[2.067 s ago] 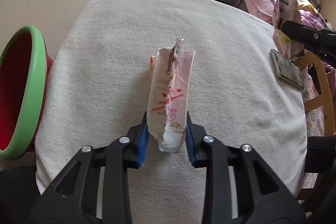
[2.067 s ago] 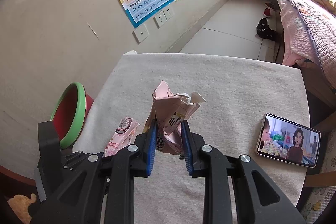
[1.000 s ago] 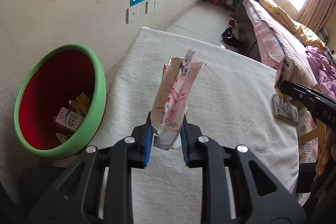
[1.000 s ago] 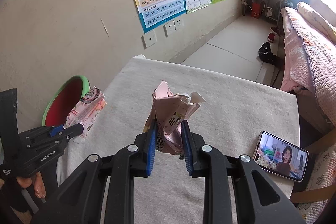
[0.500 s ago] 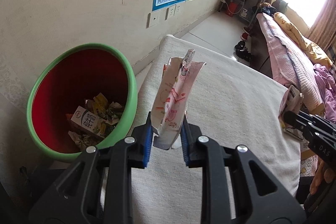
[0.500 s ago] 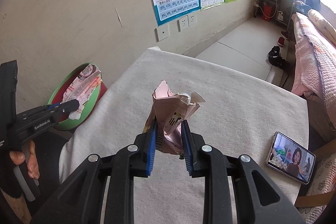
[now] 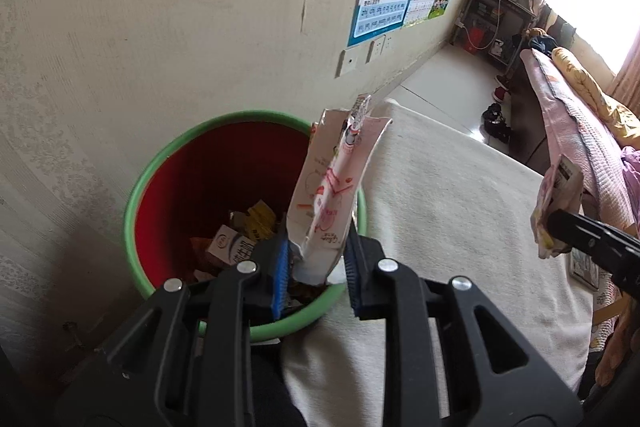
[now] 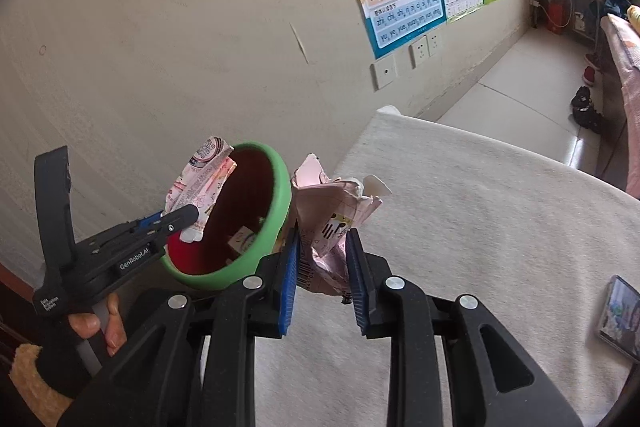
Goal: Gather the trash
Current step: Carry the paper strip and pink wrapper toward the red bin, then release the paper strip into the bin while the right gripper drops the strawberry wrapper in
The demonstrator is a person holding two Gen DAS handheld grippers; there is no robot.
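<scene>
Your bin (image 7: 138, 187): green rim, red inside. Your wrappers (image 7: 328, 203) (image 8: 332, 227): pink-white print. Fingers (image 7: 280, 275): blue pads, black frames. Counter (image 7: 460, 211): cream cloth.

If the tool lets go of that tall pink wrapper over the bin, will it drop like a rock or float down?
Probably flutter: the pink wrapper looks thin, torn open and empty, so likely very light. It stands up above the left tool, so it seems slightly stiff, not limp. It may drift sideways and miss the bin.
</scene>
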